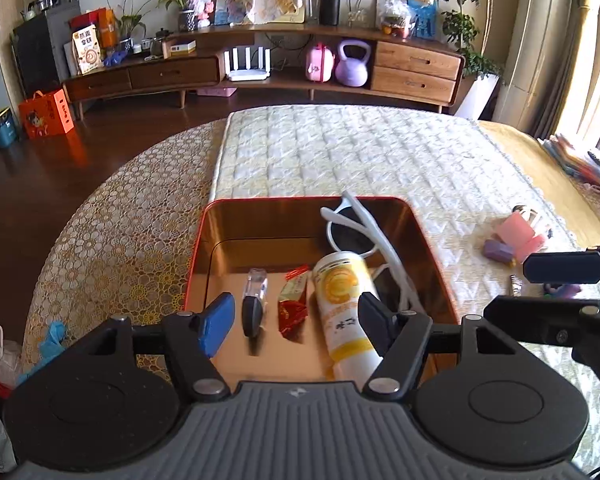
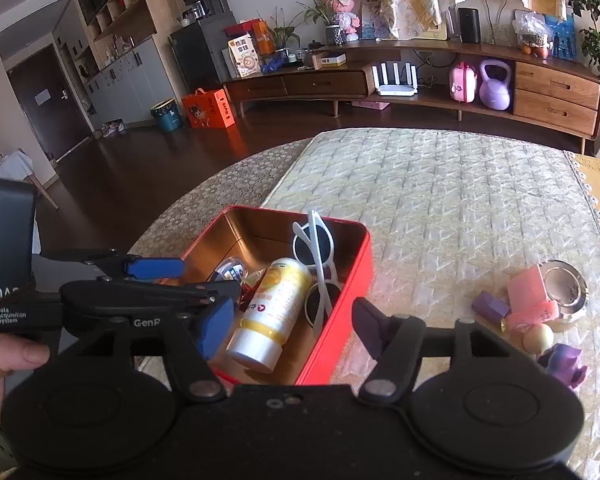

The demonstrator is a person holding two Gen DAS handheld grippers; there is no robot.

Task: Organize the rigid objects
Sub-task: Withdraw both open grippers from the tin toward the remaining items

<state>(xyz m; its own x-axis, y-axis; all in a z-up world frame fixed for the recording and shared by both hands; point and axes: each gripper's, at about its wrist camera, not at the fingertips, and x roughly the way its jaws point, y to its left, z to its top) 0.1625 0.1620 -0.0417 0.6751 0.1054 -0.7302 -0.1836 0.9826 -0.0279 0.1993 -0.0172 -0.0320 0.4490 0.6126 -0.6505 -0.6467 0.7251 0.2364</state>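
Observation:
A red tin box (image 1: pixel 204 240) (image 2: pixel 340 312) with a shiny copper inside stands on the quilted mat. In it lie a white-and-yellow bottle (image 1: pixel 344 304) (image 2: pixel 274 312), white sunglasses (image 1: pixel 360 232) (image 2: pixel 320 256), a red snack packet (image 1: pixel 294 304) and a small dark item with a clear cap (image 1: pixel 254 304). My left gripper (image 1: pixel 296 322) is open and empty, just above the box's near edge. My right gripper (image 2: pixel 290 328) is open and empty, above the box's near right corner. It shows at the right edge of the left wrist view (image 1: pixel 560 280).
Loose items lie on the mat to the right: a pink block (image 2: pixel 528 292), a purple block (image 2: pixel 490 308), a metal ashtray (image 2: pixel 566 288), a yellowish ball (image 2: pixel 538 338) and a purple toy (image 2: pixel 564 364). The round table's edge (image 1: pixel 72 240) drops off on the left. A wooden cabinet stands beyond.

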